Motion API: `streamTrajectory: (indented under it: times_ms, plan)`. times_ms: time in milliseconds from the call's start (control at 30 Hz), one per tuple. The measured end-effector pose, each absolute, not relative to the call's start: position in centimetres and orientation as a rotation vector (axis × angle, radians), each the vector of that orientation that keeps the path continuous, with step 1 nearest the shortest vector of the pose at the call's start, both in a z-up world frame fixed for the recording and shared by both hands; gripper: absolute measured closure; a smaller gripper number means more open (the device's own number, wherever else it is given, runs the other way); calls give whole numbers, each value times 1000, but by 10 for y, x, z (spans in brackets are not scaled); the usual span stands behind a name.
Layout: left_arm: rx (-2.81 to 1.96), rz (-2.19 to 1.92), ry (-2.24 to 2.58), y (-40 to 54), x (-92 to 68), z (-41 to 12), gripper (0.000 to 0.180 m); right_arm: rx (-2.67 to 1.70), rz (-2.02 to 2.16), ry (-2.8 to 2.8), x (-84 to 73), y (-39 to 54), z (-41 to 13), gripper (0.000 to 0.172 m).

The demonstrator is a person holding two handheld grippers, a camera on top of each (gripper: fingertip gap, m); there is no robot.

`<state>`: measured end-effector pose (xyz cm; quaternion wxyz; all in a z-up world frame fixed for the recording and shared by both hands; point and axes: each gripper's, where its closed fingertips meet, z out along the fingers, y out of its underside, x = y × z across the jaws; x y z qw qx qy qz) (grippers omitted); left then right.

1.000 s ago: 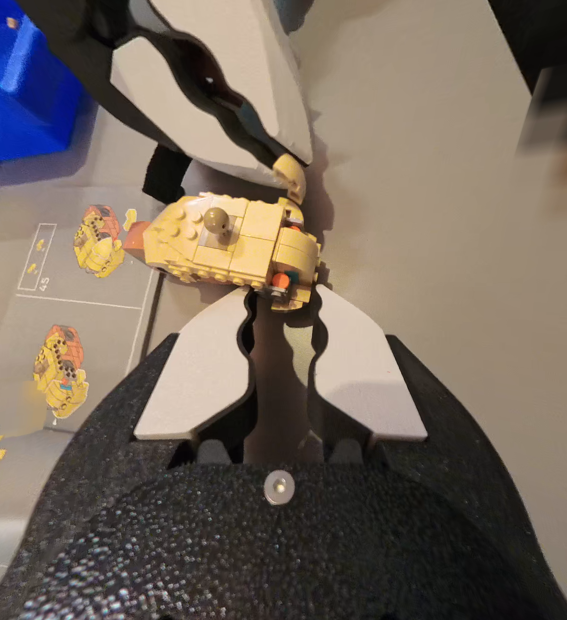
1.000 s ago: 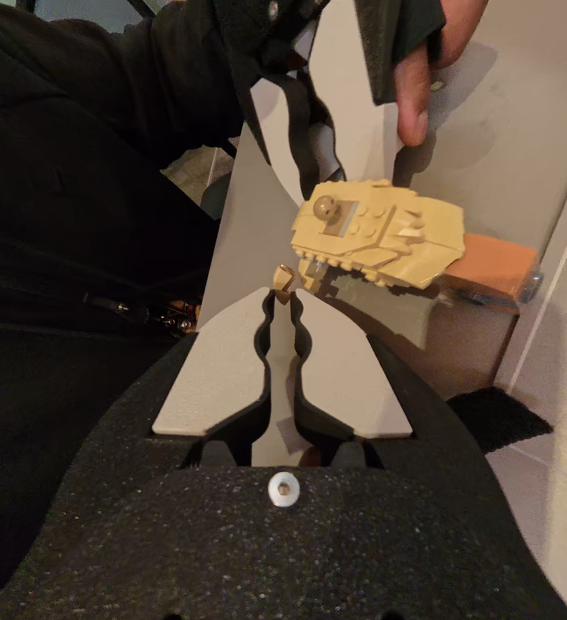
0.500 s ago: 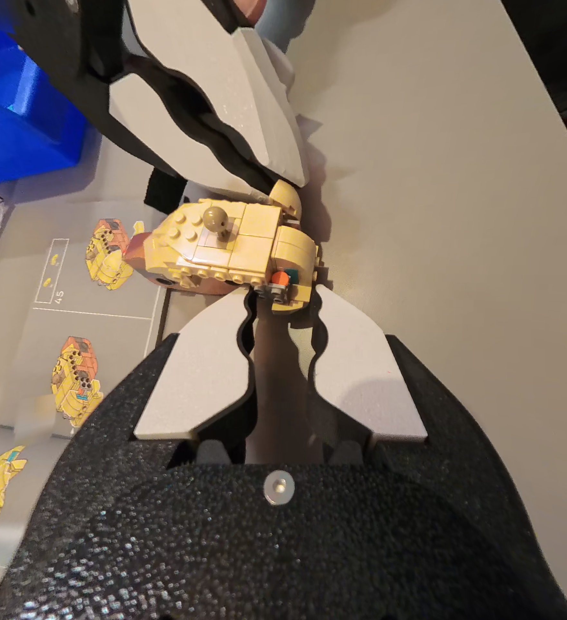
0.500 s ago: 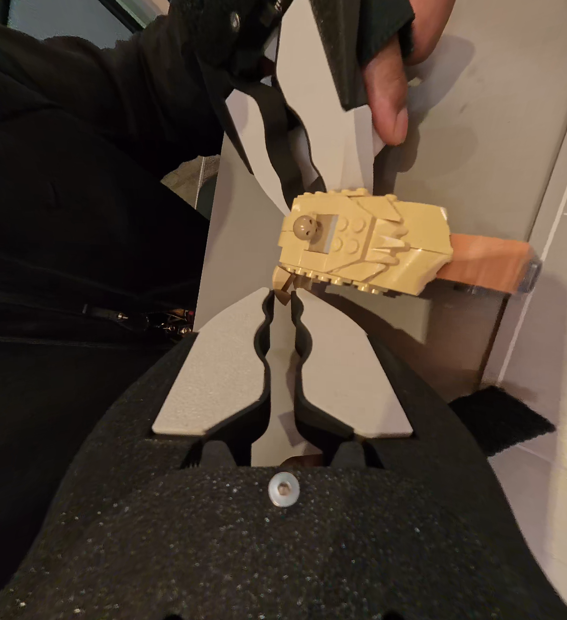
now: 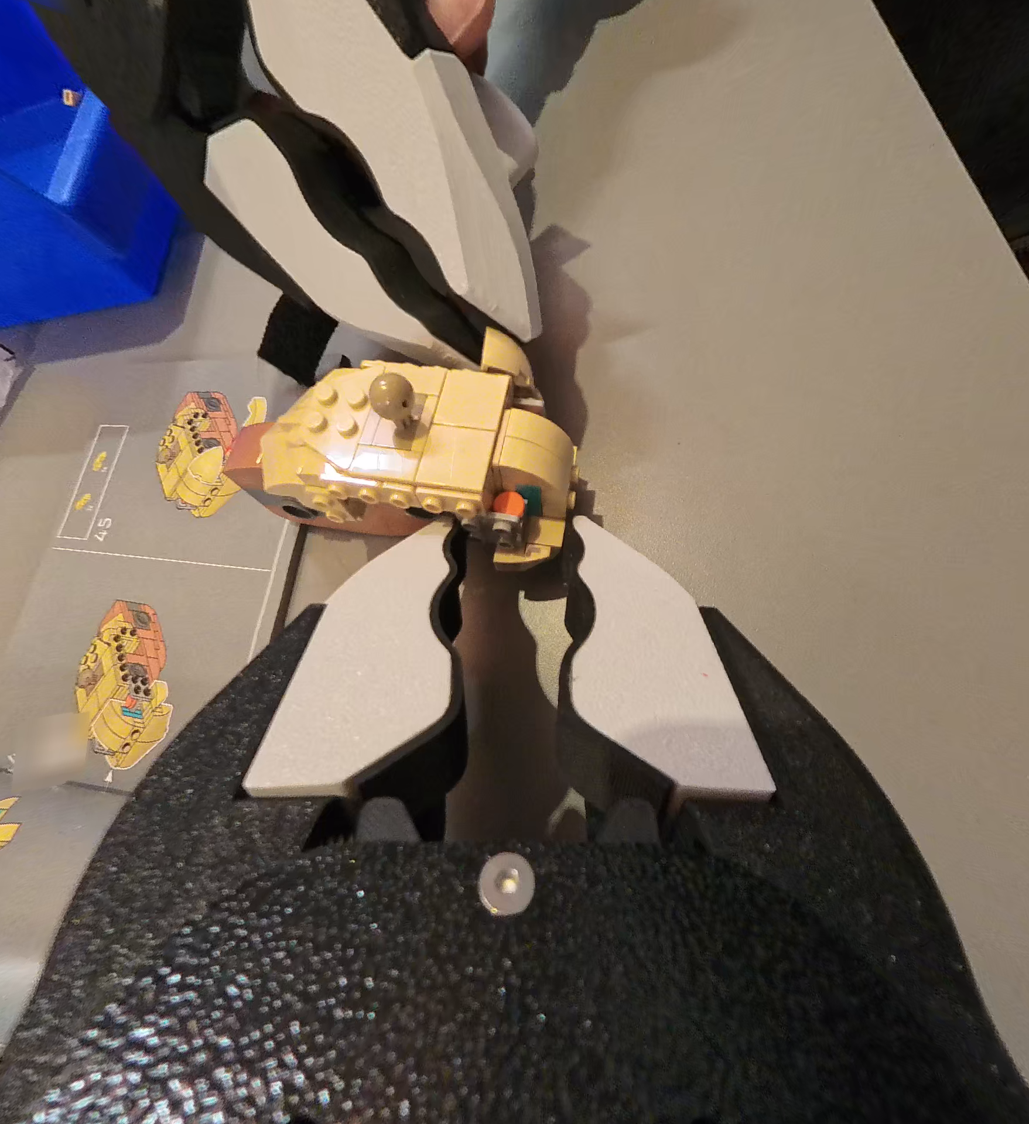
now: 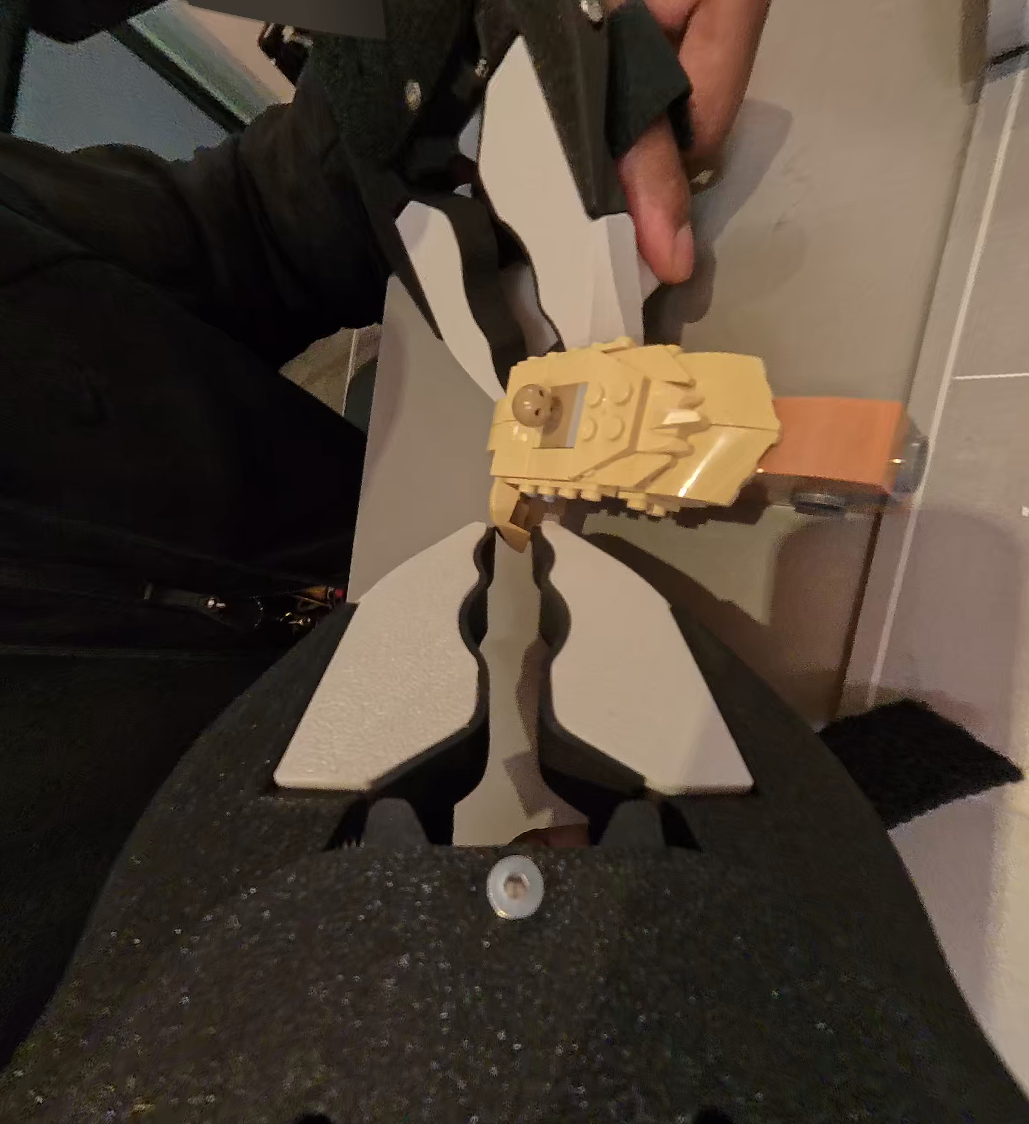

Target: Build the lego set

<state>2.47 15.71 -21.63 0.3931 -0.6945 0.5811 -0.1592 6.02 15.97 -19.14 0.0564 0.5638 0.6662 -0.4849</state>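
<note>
My left gripper [image 5: 515,535] had its fingers clamped on the tan brick model [image 5: 414,456] – the right gripper [image 6: 512,535] pinched a small tan piece [image 6: 509,517] against it.

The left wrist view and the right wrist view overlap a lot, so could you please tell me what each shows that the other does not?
Only the left wrist view shows the blue bin, the instruction sheet and the model's orange stud. Only the right wrist view shows a person's hand and dark sleeve. Both show the tan brick model, the left gripper clamped on its end, and the right gripper with a small tan piece at its tips, touching the model.
</note>
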Motion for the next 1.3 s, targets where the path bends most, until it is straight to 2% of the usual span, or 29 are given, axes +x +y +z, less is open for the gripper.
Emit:
streamTrajectory:
  times_ms: [67, 300, 467, 800, 1133, 1300]
  plan:
    - [-1765, -412, 1464, 157, 25, -217, 151, 1790, -1430, 2032, 59, 165, -200, 151]
    - [-1765, -416, 1442, 159, 28, -217, 151, 1844, -1479, 1988, 62, 161, -202, 158]
    - [-1761, -412, 1438, 160, 30, -217, 151, 1828, -1523, 2014, 64, 158, -200, 147]
    - [-1757, -392, 1432, 162, 30, -217, 150, 1815, -1546, 2317, 68, 166, -198, 141]
    - [-1773, -392, 1415, 164, 29, -217, 150, 1897, -1685, 2513, 62, 178, -186, 141]
    - [-1772, -389, 1415, 164, 29, -217, 150, 1897, -1741, 2533, 58, 177, -181, 149]
